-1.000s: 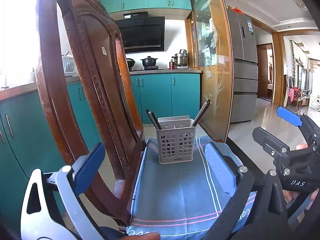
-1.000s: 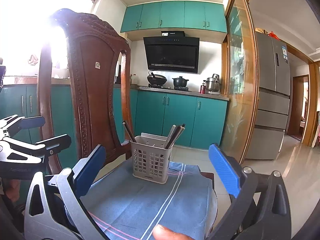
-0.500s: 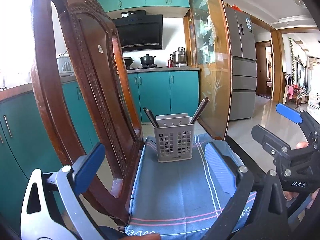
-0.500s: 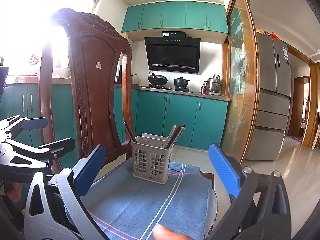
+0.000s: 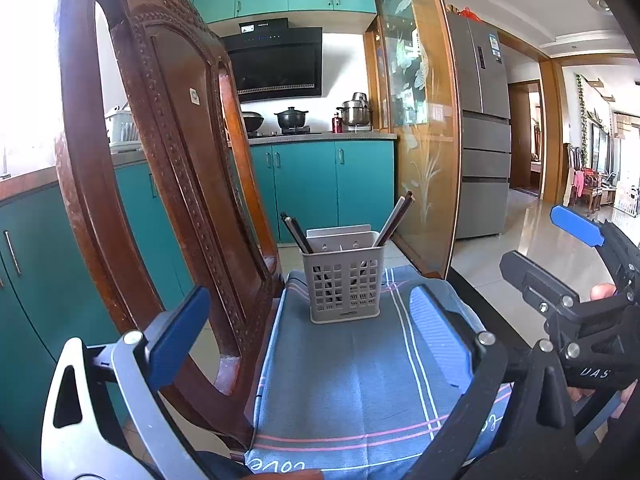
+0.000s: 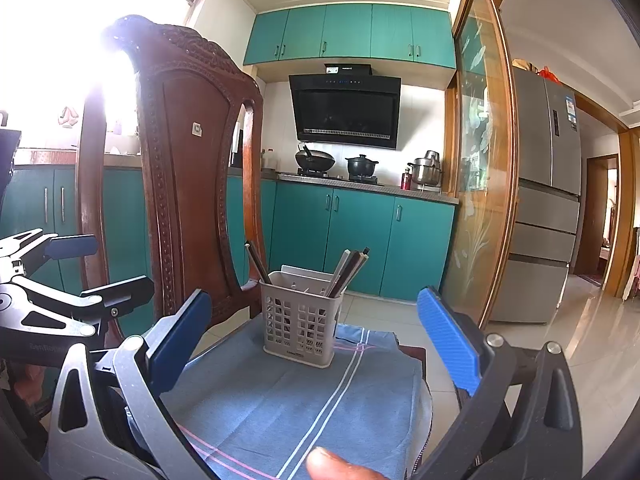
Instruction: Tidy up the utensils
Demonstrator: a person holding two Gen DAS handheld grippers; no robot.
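Note:
A grey slotted utensil basket (image 5: 343,283) stands upright on a blue cloth (image 5: 352,376) laid over a chair seat; it also shows in the right wrist view (image 6: 300,327). Dark chopsticks (image 5: 393,220) lean out of its right side and more chopsticks (image 5: 293,233) out of its left. My left gripper (image 5: 308,340) is open and empty, held back from the basket. My right gripper (image 6: 316,336) is open and empty, also short of the basket. The right gripper appears at the right edge of the left wrist view (image 5: 576,256).
The carved wooden chair back (image 5: 160,184) rises close on the left of the basket. Teal kitchen cabinets (image 6: 360,240) stand behind, a glass-panelled door (image 6: 480,168) and a grey fridge (image 6: 548,200) to the right. Tiled floor (image 6: 592,344) lies right of the chair.
The left wrist view has shifted slightly, the basket sitting a little lower and nearer centre. The right wrist view is nearly the same. Both grippers stay open.

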